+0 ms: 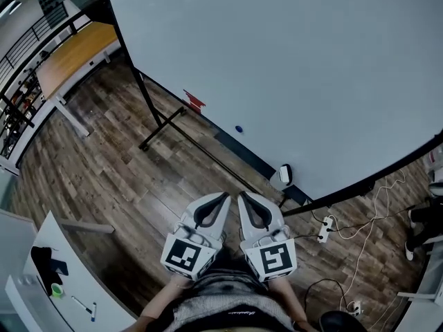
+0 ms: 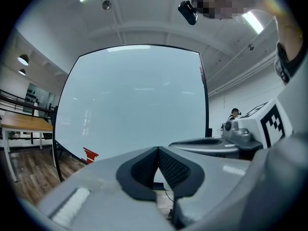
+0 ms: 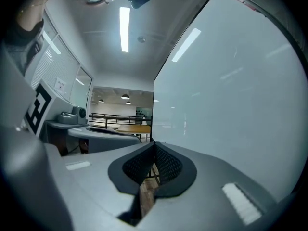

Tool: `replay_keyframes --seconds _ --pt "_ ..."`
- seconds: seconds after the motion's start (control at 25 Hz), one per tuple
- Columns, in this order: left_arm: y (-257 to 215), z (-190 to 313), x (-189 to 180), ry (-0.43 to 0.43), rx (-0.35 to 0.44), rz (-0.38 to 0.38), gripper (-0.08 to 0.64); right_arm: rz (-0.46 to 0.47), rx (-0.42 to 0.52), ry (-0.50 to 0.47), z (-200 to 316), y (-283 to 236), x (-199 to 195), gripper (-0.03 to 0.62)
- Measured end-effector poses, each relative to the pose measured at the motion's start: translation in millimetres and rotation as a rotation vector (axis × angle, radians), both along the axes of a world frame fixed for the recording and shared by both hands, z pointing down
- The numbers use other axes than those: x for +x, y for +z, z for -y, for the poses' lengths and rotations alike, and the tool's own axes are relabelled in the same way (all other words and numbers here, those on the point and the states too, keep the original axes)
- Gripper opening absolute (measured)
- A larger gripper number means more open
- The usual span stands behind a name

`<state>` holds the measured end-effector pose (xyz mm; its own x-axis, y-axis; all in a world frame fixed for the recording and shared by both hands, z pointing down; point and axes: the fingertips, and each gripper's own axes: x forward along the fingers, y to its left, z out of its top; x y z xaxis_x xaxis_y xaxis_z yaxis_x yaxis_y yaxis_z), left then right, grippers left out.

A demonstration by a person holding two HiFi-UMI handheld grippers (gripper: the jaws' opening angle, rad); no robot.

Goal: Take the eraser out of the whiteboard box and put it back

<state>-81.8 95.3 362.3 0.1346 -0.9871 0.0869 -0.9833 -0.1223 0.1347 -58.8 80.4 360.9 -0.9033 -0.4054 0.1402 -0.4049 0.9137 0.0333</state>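
Step in hand: approach, by my judgement. Nothing had been taken out yet, and both tools were held side by side, well short of the whiteboard (image 1: 291, 61).
Next move: it called for carrying one tool to the whiteboard's lower edge, spreading its jaws, and lining them up over the small box there.
Whiteboard: large and blank, on a black stand. It filled the left gripper view (image 2: 134, 100) and the right half of the right gripper view (image 3: 231, 81).
Floor (image 1: 124, 178): wood planks lay below and in front of the whiteboard.
Left tool (image 1: 223, 198): jaws were closed tip to tip with nothing between them, pointed toward the whiteboard (image 2: 158, 149).
Right tool (image 1: 243, 198): jaws were likewise pressed together and empty, just beside the left tool (image 3: 154, 144).
Whiteboard box (image 1: 284, 175): a small white holder, judged to be this box, sat at the whiteboard's lower edge toward its right end. Its contents were too small to make out.
Eraser: it was not separately visible and was presumed to lie inside the whiteboard box.
Red tag (image 1: 194, 101): it sat at the whiteboard's lower edge, toward the left end.
Blue dot (image 1: 239, 128): it was on the whiteboard face, between the red tag and the box.
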Motion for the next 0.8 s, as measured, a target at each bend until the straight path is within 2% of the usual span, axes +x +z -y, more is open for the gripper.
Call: replay_keyframes --seconds 0.36,0.6,0.8 --pt "2.7 25.1 3.6 0.07 -0.004 0.01 0.002 0.011 -0.014 0.073 22.5 7.7 11.2 0.0" --pt "6.8 54.0 23.8 0.149 -0.026 0.022 0.002 0.018 -0.023 0.15 51.4 7.6 30.4 0.0" --pt "3.5 86.5 43.9 0.23 -0.007 0.029 0.002 0.019 -0.016 0.188 82.2 4.2 43.9 0.0"
